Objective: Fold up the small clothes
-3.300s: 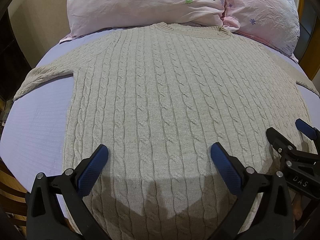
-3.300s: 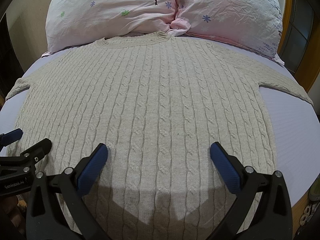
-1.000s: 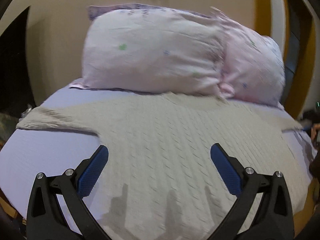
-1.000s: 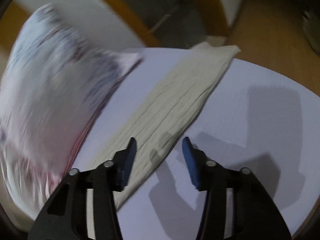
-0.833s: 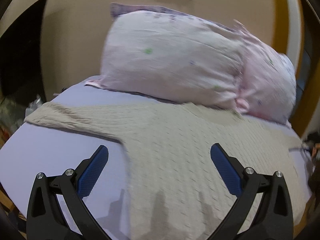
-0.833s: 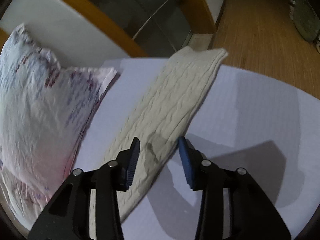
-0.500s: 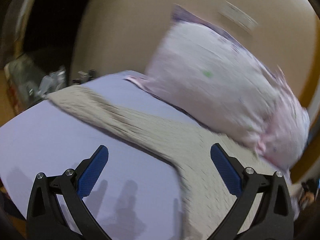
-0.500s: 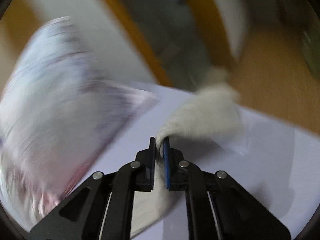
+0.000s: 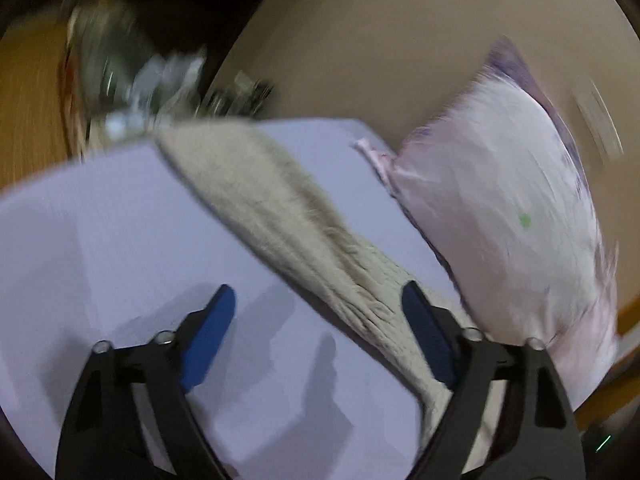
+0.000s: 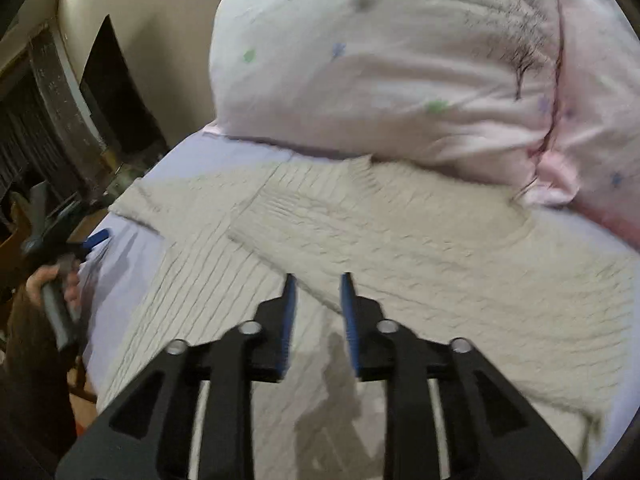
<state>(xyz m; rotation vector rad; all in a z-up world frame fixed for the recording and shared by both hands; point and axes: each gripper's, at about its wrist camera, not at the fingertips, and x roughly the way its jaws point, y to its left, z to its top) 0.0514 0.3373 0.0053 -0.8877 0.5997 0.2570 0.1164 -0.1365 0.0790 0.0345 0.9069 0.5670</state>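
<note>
- The left gripper [image 9: 316,336] is wide open beside the sweater [image 10: 400,240] sleeve [image 9: 280,216]; a low close may catch the sheet [image 9: 100,240].
- The right gripper [image 10: 318,300] is slightly parted, holding nothing; the folded sleeve may slide.

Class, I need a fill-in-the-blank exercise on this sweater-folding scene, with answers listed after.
1. The right sleeve lies folded across the sweater's ____.
2. The left sleeve lies stretched out on the lavender ____.
3. The left gripper is ____.
4. The pink pillow sits against the sweater's ____.

Answers: body; sheet; open; collar
</note>
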